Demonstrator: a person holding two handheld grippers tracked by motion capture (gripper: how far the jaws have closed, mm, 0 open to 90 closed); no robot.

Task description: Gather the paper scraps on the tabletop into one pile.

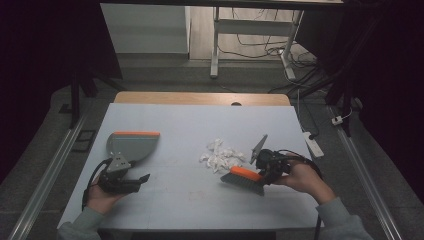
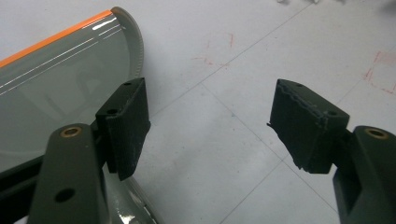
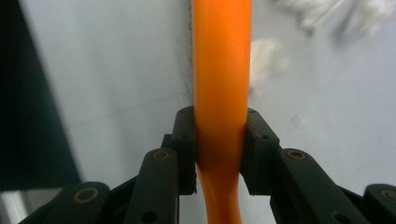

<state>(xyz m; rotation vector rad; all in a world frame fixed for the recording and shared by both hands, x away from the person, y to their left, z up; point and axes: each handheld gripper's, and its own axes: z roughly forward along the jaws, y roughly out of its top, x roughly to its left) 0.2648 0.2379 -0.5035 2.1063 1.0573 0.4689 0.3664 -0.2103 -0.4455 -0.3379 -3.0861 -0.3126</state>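
A grey dustpan (image 1: 131, 145) with an orange lip lies at the left of the white table cover (image 1: 200, 125). My left gripper (image 1: 142, 179) rests just in front of it, pointing right. In the left gripper view its jaws (image 2: 210, 126) stand wide open over bare table, with the dustpan (image 2: 60, 74) beside and under the left jaw. My right gripper (image 1: 267, 169) is shut on the orange handle of a brush (image 1: 243, 178) with grey bristles, right of a heap of white paper scraps (image 1: 220, 156). The right gripper view has both pads clamped on the orange handle (image 3: 222, 70), with blurred scraps (image 3: 266, 53) beyond.
The table's wooden far edge (image 1: 200, 98) lies beyond the cover. A white power strip (image 1: 313, 143) and cables lie on the floor at the right. Metal rails (image 1: 50, 170) run along the floor beside the table. Faint red marks (image 2: 219, 46) show on the cover.
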